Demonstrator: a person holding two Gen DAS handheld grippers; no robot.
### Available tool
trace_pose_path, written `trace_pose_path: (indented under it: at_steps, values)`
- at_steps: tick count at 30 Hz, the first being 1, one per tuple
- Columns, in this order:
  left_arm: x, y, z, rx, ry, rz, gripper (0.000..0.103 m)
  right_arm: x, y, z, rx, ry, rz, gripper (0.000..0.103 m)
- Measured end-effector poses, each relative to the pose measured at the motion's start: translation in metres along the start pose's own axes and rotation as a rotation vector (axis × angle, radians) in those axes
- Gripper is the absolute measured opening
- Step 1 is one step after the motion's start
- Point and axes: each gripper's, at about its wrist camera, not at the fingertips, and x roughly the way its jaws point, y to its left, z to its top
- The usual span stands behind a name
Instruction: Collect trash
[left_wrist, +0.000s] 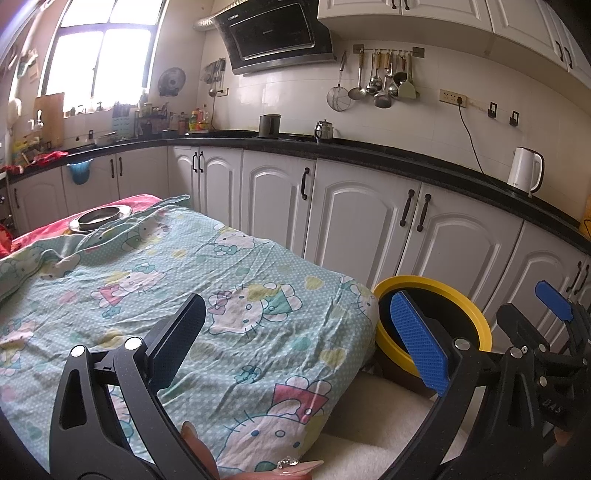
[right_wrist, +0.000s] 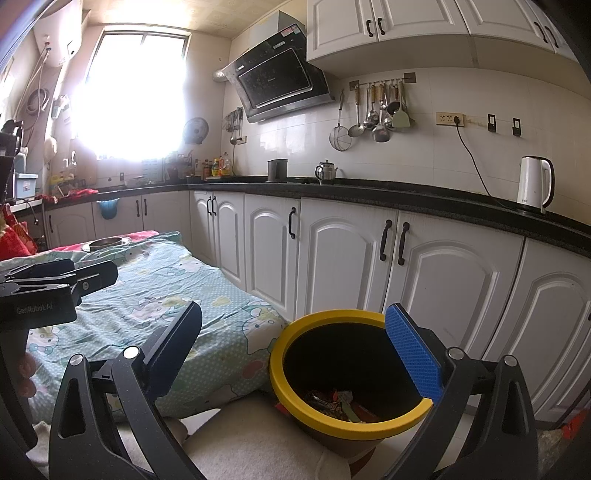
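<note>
Holding wrappers (right_wrist: 334, 402), yellow-rimmed bin (right_wrist: 343, 430) (dark inside).

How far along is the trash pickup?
Looks nearly done: wrappers lie inside the yellow-rimmed bin. In hand: nothing; left gripper and right gripper are both open and empty. Left: no loose trash visible on the cartoon-print cloth.

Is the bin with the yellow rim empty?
No, in the right wrist view the bin with the yellow rim already holds snack wrappers at its bottom.
</note>
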Motion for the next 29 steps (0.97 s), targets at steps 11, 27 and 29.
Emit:
trace_pose_path:
  at_steps: [11, 27, 29]
  values:
    - [-0.001, 0.001, 0.0, 0.003, 0.006, 0.002, 0.092, -0.001, -0.003, 0.001, 0.009, 0.003, -0.015, 0.097]
    - [-0.034, 0.181, -0.004, -0.292, 0.167, 0.341, 0.092, 0.037, 0.075, 0.049, -0.082, 0.028, 0.205, 0.097]
    - [-0.056, 0.243, -0.019, -0.344, 0.196, 0.552, 0.092, 0.051, 0.132, 0.058, -0.114, 0.082, 0.369, 0.097]
